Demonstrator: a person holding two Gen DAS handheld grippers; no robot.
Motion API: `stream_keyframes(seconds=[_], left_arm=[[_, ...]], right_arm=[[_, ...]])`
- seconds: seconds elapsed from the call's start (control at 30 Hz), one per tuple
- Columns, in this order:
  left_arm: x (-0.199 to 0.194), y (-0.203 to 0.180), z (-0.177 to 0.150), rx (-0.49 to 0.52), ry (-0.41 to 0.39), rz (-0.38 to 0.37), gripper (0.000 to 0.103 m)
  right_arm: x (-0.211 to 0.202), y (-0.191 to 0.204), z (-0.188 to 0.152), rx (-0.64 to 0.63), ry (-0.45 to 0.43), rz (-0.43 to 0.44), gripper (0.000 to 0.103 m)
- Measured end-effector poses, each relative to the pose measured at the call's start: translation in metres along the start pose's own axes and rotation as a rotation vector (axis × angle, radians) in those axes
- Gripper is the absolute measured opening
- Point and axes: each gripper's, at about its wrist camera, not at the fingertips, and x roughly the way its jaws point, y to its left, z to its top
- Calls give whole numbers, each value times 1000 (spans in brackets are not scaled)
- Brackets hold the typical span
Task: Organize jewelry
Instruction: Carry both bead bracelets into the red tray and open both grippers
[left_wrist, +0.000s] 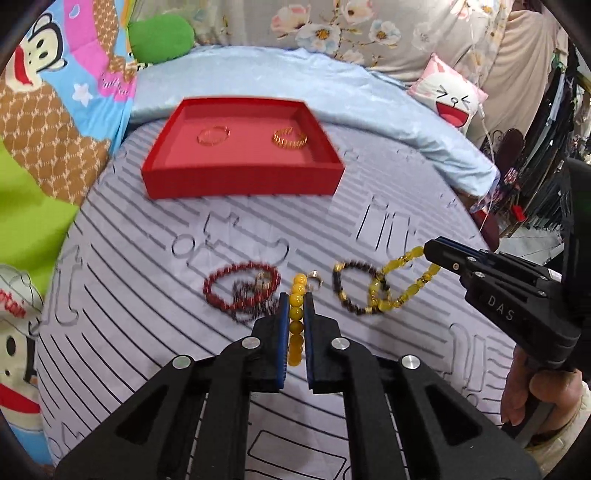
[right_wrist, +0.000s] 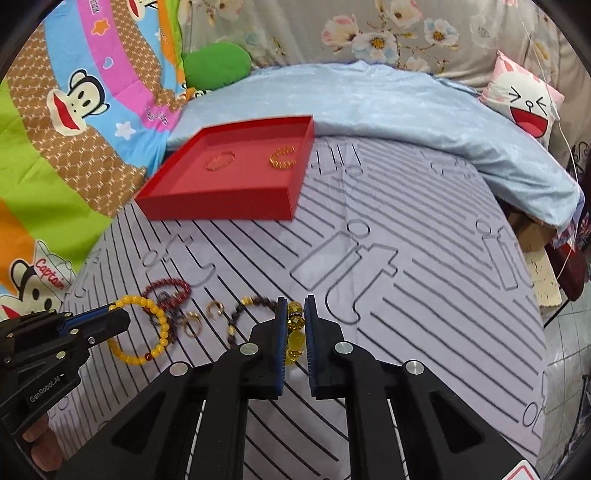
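Note:
A red tray (left_wrist: 240, 181) (right_wrist: 218, 203) lies at the far side of the bed with two gold bracelets (left_wrist: 290, 138) (right_wrist: 282, 157) inside. My left gripper (left_wrist: 296, 302) is shut on a yellow round-bead bracelet (left_wrist: 296, 317), which also shows in the right wrist view (right_wrist: 160, 321). My right gripper (right_wrist: 295, 306) is shut on a yellow faceted-bead bracelet (right_wrist: 295, 339), seen in the left wrist view (left_wrist: 402, 291) draped over a dark bead bracelet (left_wrist: 354, 291) (right_wrist: 240, 314). Red bead bracelets (left_wrist: 240, 291) (right_wrist: 168, 295) and two small gold rings (right_wrist: 203, 317) lie between them.
The striped lilac sheet (left_wrist: 147, 258) covers the bed. A light blue quilt (left_wrist: 332, 96) is bunched behind the tray. A cartoon blanket (right_wrist: 74, 110) hangs at the left and a pink cartoon pillow (right_wrist: 528, 99) sits at the far right.

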Motion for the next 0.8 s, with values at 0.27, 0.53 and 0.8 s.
stream_keyframes(seconds=[0.27,0.53,0.8], left_arm=[[-17,7,57,25,-83,-18,7],[-1,30,124,10,-146,-9,7],[51,58,176,-31,-135,-43,7]], right_arm=[[-12,5,55,-31,-86,22,9],[14,12,128,-26,-135,69,9],[80,25,176,42,-69,210,9]])
